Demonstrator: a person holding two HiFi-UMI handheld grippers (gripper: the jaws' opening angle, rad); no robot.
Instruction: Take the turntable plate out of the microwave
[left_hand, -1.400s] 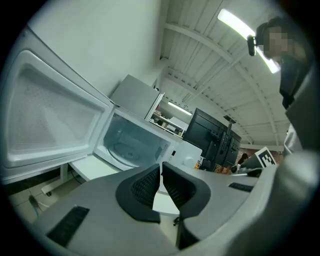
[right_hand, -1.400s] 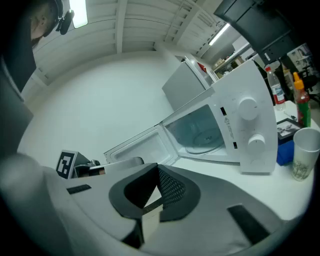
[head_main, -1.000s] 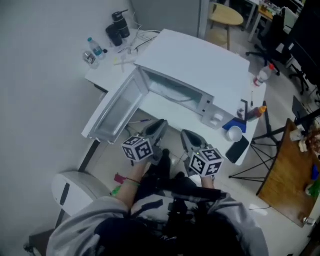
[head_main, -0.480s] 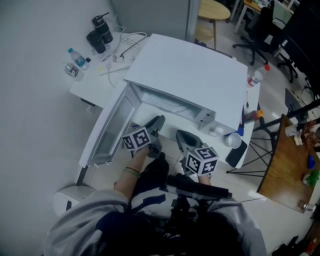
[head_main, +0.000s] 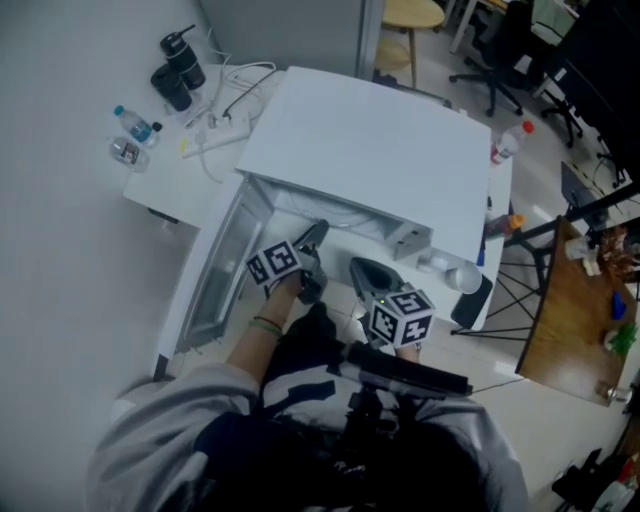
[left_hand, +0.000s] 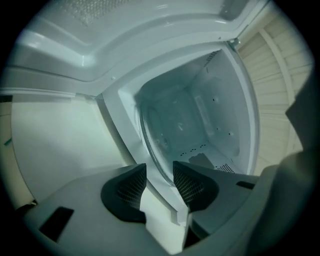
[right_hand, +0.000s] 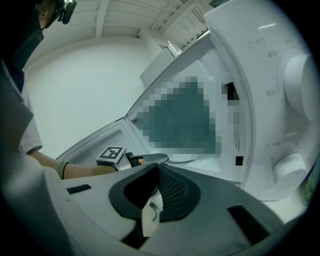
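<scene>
- Right tool (right_hand: 156, 175): set near centre, jaws closed on each other; a white tag (right_hand: 151, 216) with a green mark is seen at their base.
- Microwave (right_hand: 260, 75): placed far right, with two round knobs (right_hand: 300, 80) on its panel; door (right_hand: 95, 142) swung open to the left.
- Turntable plate (right_hand: 190, 161): only a curved edge is shown on the cavity floor.
- Left tool (right_hand: 147, 159): extended from the left to the cavity mouth, marker cube uppermost; jaws lately opening, contents not discernible.
- Wrist (right_hand: 75, 171): banded, left.
</scene>
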